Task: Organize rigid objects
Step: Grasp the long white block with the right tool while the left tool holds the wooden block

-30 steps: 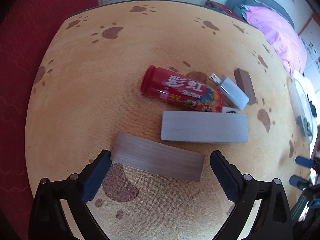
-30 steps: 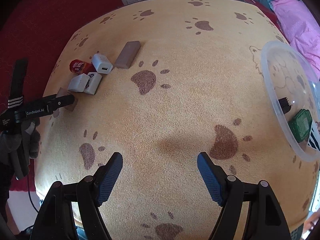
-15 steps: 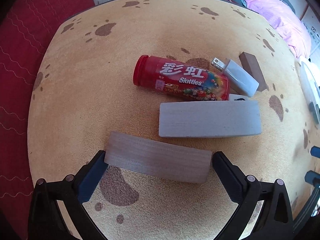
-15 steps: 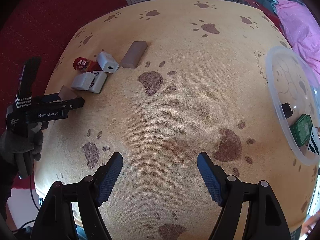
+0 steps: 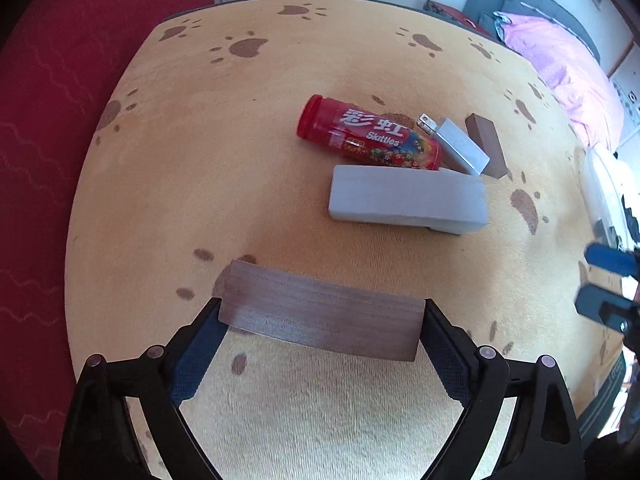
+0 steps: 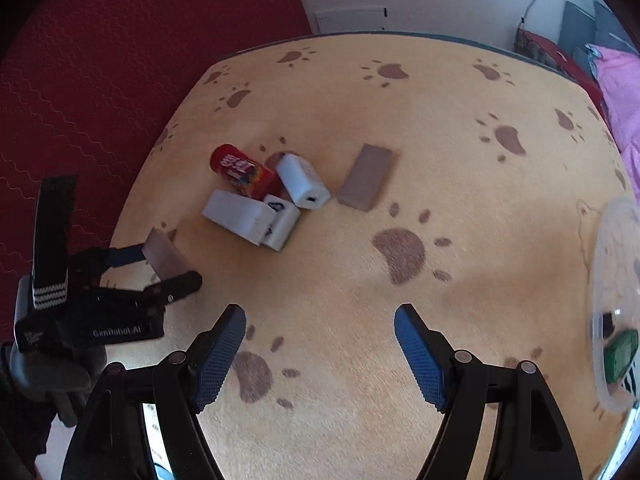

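Closing my left gripper [image 5: 322,334] on the brown wooden block [image 5: 322,316], I see the jaws drawing in with the block lengthwise between them, each blue pad right at one end of it. The block's shadow falls on the cloth below, and in the right wrist view the block [image 6: 164,258] stands tilted between the left gripper's fingers [image 6: 182,284], so it looks lifted off the paw-print tablecloth [image 5: 240,184]. The pads seem to press both ends, and I take it as grasped.

From the block, the other things lie toward one and two o'clock in the left wrist view. Nearest is the long white block [image 5: 406,198], lying flat. Just beyond it is the red Skittles tube [image 5: 368,134], on its side, its end touching the white charger [image 5: 456,146], whose prongs point to eleven o'clock. A second, darker brown block [image 5: 486,144] lies just behind the charger. In the right wrist view a small white tile with a dark mark [image 6: 280,220] sits against the end of the long white block.

My right gripper [image 6: 320,354] hangs over bare cloth with its fingers spread and nothing between them. At three o'clock in that view is the clear plastic bowl [image 6: 600,264], well apart from the pile, with a green item [image 6: 620,354] inside; I cannot tell what it is.
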The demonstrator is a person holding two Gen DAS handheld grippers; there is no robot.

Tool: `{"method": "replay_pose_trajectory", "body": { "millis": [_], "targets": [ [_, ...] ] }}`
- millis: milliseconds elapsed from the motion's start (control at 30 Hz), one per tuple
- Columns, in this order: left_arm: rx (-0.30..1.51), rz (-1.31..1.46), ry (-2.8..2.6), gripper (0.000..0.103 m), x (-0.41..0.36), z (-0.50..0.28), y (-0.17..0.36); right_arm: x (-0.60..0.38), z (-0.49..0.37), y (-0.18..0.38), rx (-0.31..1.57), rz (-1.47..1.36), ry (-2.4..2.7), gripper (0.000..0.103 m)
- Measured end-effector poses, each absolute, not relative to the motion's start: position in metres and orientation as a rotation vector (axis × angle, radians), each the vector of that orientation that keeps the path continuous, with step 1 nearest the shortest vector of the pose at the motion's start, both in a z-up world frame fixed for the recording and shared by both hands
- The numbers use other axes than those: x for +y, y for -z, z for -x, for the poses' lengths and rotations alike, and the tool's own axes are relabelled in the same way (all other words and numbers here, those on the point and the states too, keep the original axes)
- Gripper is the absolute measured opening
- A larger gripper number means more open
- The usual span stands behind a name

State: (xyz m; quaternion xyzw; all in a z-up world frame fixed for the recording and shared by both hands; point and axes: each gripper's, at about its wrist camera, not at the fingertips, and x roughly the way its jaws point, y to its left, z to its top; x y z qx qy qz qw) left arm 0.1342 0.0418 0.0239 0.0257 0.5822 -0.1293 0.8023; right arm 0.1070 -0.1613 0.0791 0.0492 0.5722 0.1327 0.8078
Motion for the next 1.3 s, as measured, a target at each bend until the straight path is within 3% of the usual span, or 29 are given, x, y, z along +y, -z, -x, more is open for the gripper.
{"method": "replay_pose_trajectory", "body": {
  "millis": [233, 367, 500, 667, 1200, 1233, 1300],
  "targets": [
    [1.235, -0.016, 0.236, 0.094, 0.061, -0.119, -0.035, -0.110, -0.144, -0.081, 1.168, 0.021, -0.388, 0.079],
    [1.242, 0.008, 0.221, 0.094, 0.074, -0.107, -0.036, -0.091, -0.162, -0.071, 1.187, 0.066, -0.413, 0.064],
    [1.252, 0.029, 0.210, 0.094, 0.081, -0.099, -0.034, -0.078, -0.168, -0.062, 1.208, 0.107, -0.455, 0.061],
    [1.262, 0.051, 0.196, 0.094, 0.087, -0.094, -0.031, -0.071, -0.164, -0.051, 1.248, 0.128, -0.482, 0.041],
    [1.270, 0.086, 0.167, 0.094, 0.097, -0.085, -0.030, -0.043, -0.159, -0.044, 1.223, 0.212, -0.495, 0.041],
    [1.272, 0.087, 0.164, 0.094, 0.098, -0.084, -0.030, -0.041, -0.159, -0.044, 1.219, 0.221, -0.492, 0.038],
    [1.271, 0.089, 0.159, 0.094, 0.098, -0.082, -0.031, -0.039, -0.157, -0.045, 1.219, 0.228, -0.494, 0.021]
  ]
}}
